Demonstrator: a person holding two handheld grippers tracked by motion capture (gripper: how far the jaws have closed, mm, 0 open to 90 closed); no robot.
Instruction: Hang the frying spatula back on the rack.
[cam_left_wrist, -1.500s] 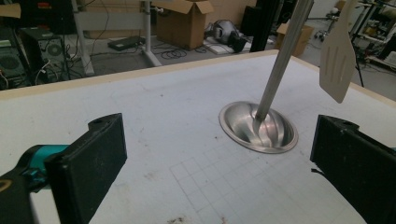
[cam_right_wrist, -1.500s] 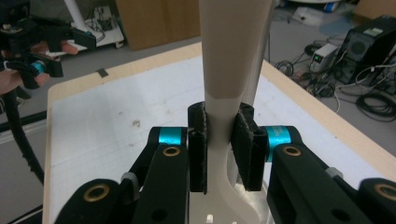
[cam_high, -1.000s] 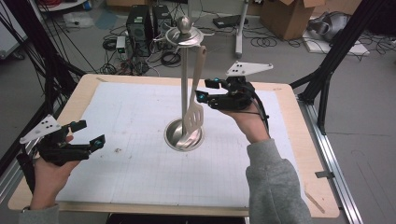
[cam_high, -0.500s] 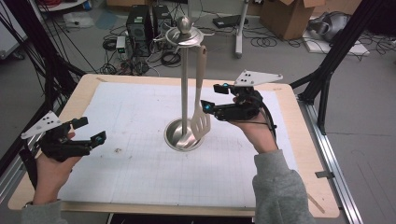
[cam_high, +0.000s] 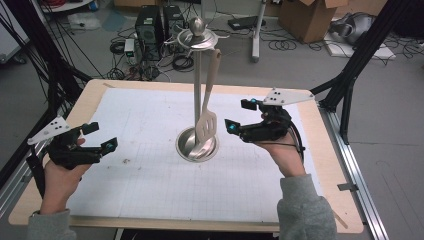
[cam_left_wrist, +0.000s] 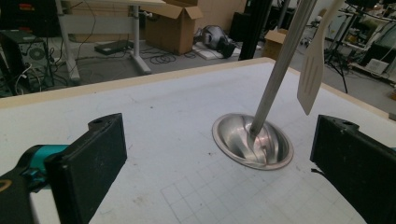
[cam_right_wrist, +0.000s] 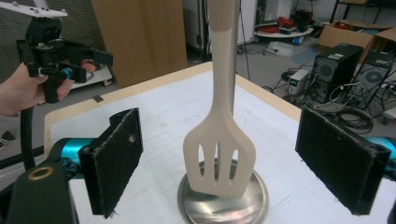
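While the spatula (cam_high: 209, 125) hangs freely from the stand (cam_high: 197, 85), the right gripper (cam_high: 239, 116), jaws just opened wide and empty, could knock it swinging off its hook; the left gripper (cam_high: 102, 136) waits open.

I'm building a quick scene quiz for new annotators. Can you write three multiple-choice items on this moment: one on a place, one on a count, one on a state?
1. Where does the slotted spatula hang?
A. From the top of the metal stand
B. Flat on the table
C. In the left claw

2. How many slots does the spatula blade have?
A. One
B. Three
C. Six

3. What is the state of the right claw?
A. Shut on the spatula
B. Shut on nothing
C. Open, apart from the spatula

Answers: 1 A, its handle runs up to the stand's top disc; 2 B, three long openings show in the right gripper view; 3 C, its pads stand wide either side of the blade, having just opened.
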